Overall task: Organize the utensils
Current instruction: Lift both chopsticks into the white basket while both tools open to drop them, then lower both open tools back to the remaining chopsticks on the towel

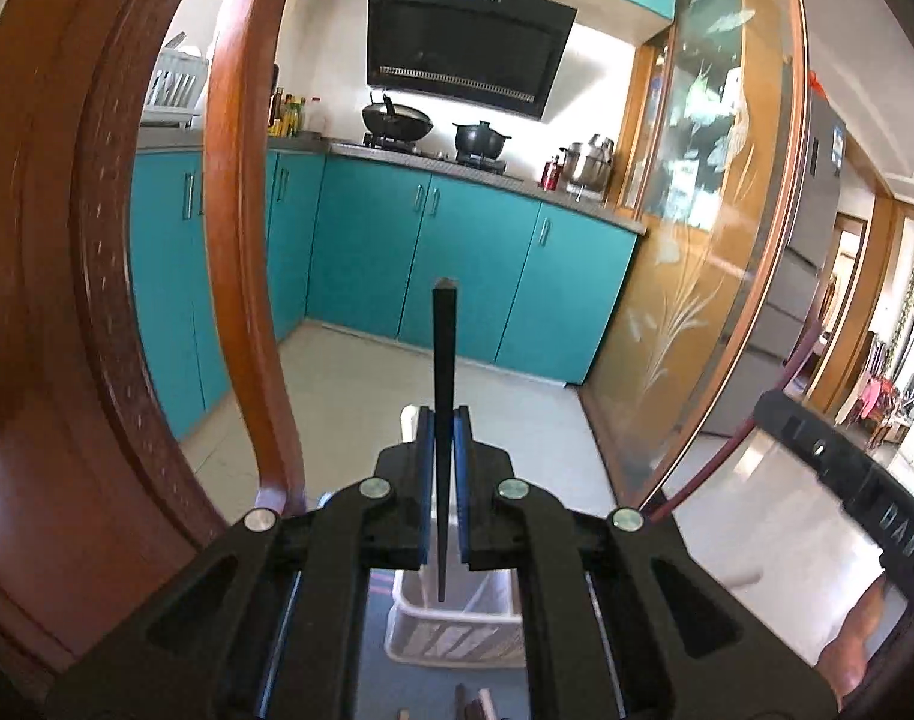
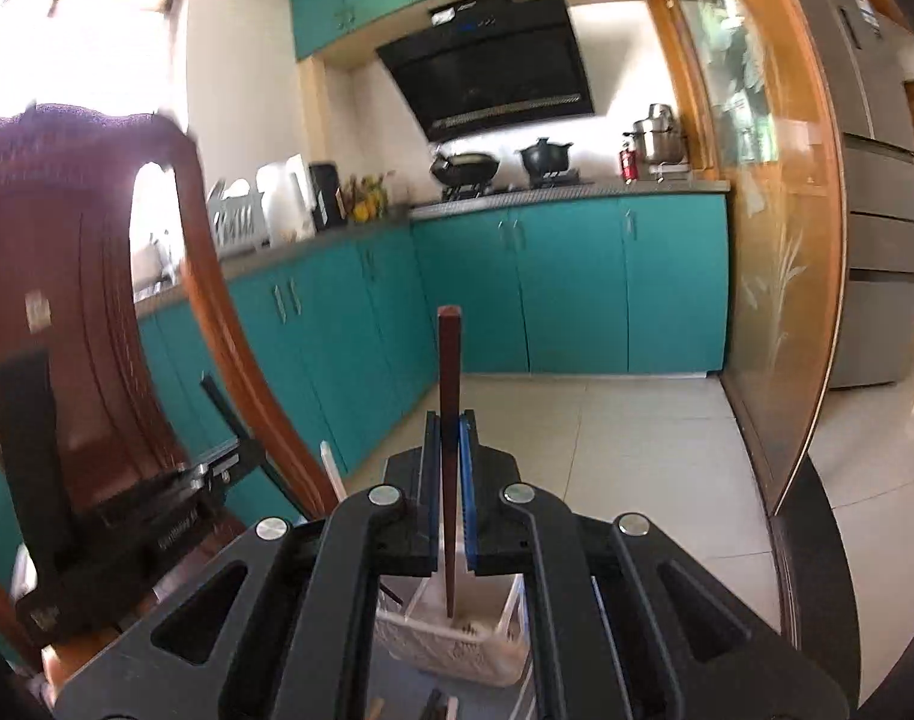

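My left gripper (image 1: 444, 420) is shut on a black chopstick (image 1: 443, 360) that stands upright between the blue pads, thick end up. Beneath it sits a white slotted basket (image 1: 457, 630). My right gripper (image 2: 450, 420) is shut on a dark red-brown chopstick (image 2: 448, 372), also upright. A white lattice basket (image 2: 457, 648) lies under it, with a white utensil handle (image 2: 332, 474) sticking up at its left. The left gripper's body (image 2: 156, 516) shows at the left of the right wrist view, and the right gripper's body (image 1: 847, 480) at the right of the left wrist view.
A carved wooden chair back (image 1: 84, 300) curves close on the left, seen too as chair back (image 2: 66, 276). Teal kitchen cabinets (image 1: 457, 252), a stove with a wok (image 1: 396, 120) and a pot lie ahead. An etched glass door (image 1: 709, 240) stands at right. Loose utensil ends (image 1: 475, 705) show at the bottom.
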The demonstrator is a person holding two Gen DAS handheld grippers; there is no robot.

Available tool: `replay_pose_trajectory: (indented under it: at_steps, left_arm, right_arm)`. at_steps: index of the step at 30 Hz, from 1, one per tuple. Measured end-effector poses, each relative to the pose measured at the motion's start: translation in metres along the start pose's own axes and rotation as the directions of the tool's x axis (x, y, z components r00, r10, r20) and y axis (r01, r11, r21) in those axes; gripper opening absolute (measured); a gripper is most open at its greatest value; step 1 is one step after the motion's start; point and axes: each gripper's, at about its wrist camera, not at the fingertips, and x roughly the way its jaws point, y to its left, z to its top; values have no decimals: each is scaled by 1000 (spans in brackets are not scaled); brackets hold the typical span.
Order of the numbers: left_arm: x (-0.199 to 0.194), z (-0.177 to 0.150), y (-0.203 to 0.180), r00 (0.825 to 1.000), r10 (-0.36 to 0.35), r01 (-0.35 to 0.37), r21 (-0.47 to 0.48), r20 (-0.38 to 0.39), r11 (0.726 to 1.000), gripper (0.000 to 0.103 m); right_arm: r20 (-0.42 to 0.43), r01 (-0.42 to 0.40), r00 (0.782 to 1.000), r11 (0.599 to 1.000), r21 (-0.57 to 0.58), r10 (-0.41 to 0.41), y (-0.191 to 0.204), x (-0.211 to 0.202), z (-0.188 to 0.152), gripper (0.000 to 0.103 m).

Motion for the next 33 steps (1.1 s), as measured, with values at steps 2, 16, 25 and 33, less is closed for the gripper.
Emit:
replay_pose_trajectory:
  at_steps: [2, 16, 25, 33]
  left_arm:
    - [0, -7, 1, 1000, 0, 0, 6, -8, 1000, 7]
    - [-81, -68, 7, 999, 25, -26, 35, 28, 999, 35]
    - [-67, -186, 35, 951, 64, -79, -40, -304, 996, 42]
    - [-73, -211, 38, 931, 61, -82, -43, -360, 996, 50]
  right_arm:
    - [-22, 0, 1000, 1000, -20, 0, 4, 4, -10, 7]
    - [91, -66, 993, 996, -60, 71, 17, -110, -73, 28]
    - [-528, 55, 849, 995, 86, -2, -11, -5, -222, 28]
    - [-575, 97, 812, 995, -29, -96, 13, 25, -241, 28]
